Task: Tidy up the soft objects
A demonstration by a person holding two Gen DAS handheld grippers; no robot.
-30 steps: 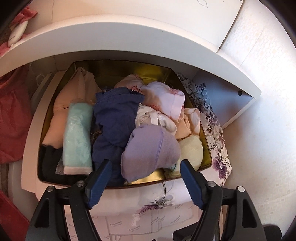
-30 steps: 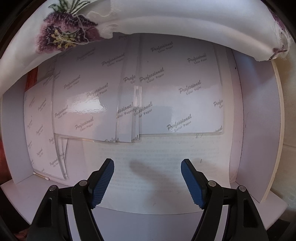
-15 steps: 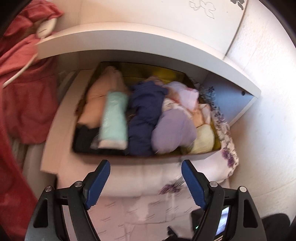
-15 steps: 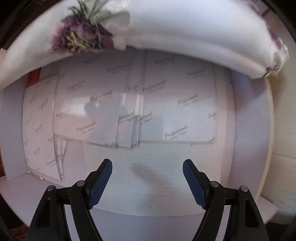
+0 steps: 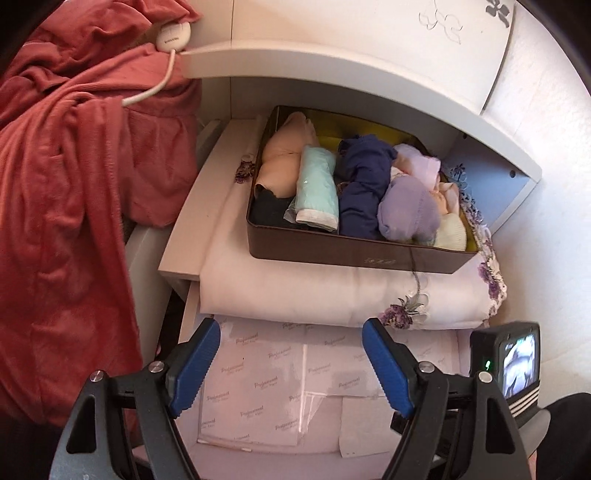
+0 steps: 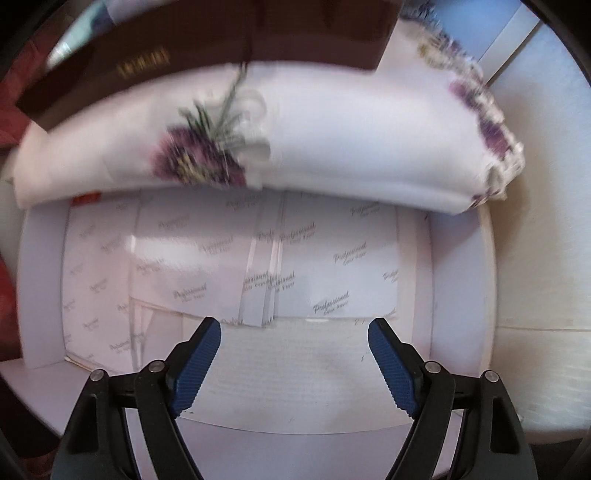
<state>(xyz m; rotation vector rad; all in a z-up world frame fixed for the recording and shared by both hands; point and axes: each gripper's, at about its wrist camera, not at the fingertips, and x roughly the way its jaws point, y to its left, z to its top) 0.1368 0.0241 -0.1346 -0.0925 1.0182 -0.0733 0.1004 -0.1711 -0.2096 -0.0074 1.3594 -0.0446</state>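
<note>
Soft clothing rolls sit packed in a dark brown box [image 5: 354,254], and neither of your claws touches them. Your left gripper [image 5: 291,365] is spread wide with nothing between its blue pads, hovering above glossy sheets [image 5: 266,387] printed "Professional". Your right gripper [image 6: 293,363] is likewise released and empty, over the same sheets [image 6: 332,258] on a white shelf floor [image 6: 295,369].

Moving outward in the left wrist view, a folded white cloth with purple embroidered flowers [image 5: 314,291] lies at 12 o'clock just beyond the pads, and the box rests on top of it. Only this view looks down into the box: from 9 toward 3 o'clock you see a peach bundle [image 5: 284,162], a mint roll [image 5: 317,184], a navy piece [image 5: 364,184], a lilac roll [image 5: 406,214], then pale pink [image 5: 424,166] and cream items [image 5: 450,230] against the far side. A red garment [image 5: 66,184] hangs at 9 o'clock, with a white corded device [image 5: 173,36] at 11 o'clock on a white shelf [image 5: 332,70]. At 4 o'clock you catch the other gripper's camera screen [image 5: 517,363].

The right wrist view sits lower and is blurred: it shows the cloth's folded front edge [image 6: 332,147] at 12 o'clock and the box's front wall [image 6: 207,40] with gold lettering at 11 o'clock, but none of the contents clearly.
</note>
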